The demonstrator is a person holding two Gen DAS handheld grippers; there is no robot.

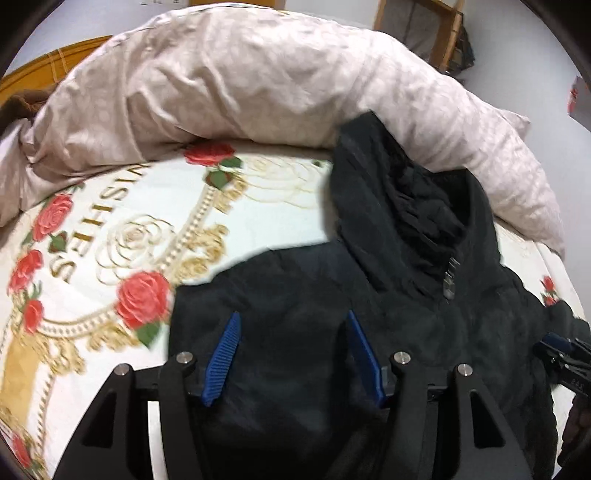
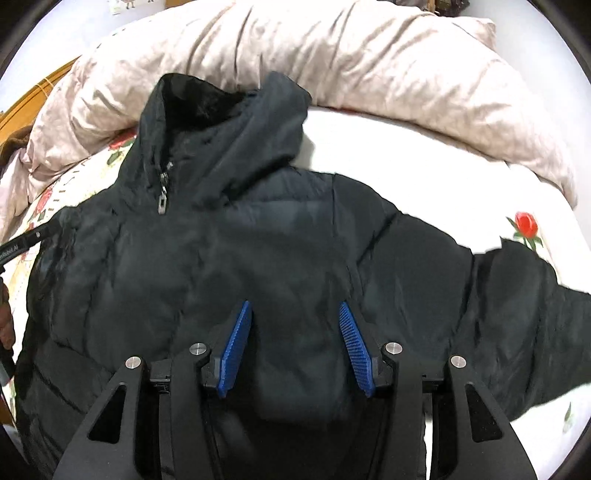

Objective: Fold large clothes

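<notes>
A black hooded puffer jacket (image 2: 258, 229) lies front up on the bed, zipped, with its zipper pull (image 2: 161, 203) below the hood (image 2: 207, 110). One sleeve (image 2: 517, 314) stretches out to the right. My right gripper (image 2: 295, 303) points down onto the chest and its blue pads pinch a bulge of padded fabric. My left gripper (image 1: 291, 314) grips the jacket (image 1: 406, 295) near its left edge the same way, with dark fabric filling the gap between the pads. The right gripper (image 1: 561, 354) shows at the right edge of the left wrist view.
A crumpled beige duvet (image 1: 221, 81) lies piled along the far side of the bed, just behind the hood. The rose-patterned sheet (image 1: 110, 229) is bare left of the jacket. A wooden headboard (image 1: 37, 70) is at far left and a wooden frame (image 1: 424, 26) stands by the wall.
</notes>
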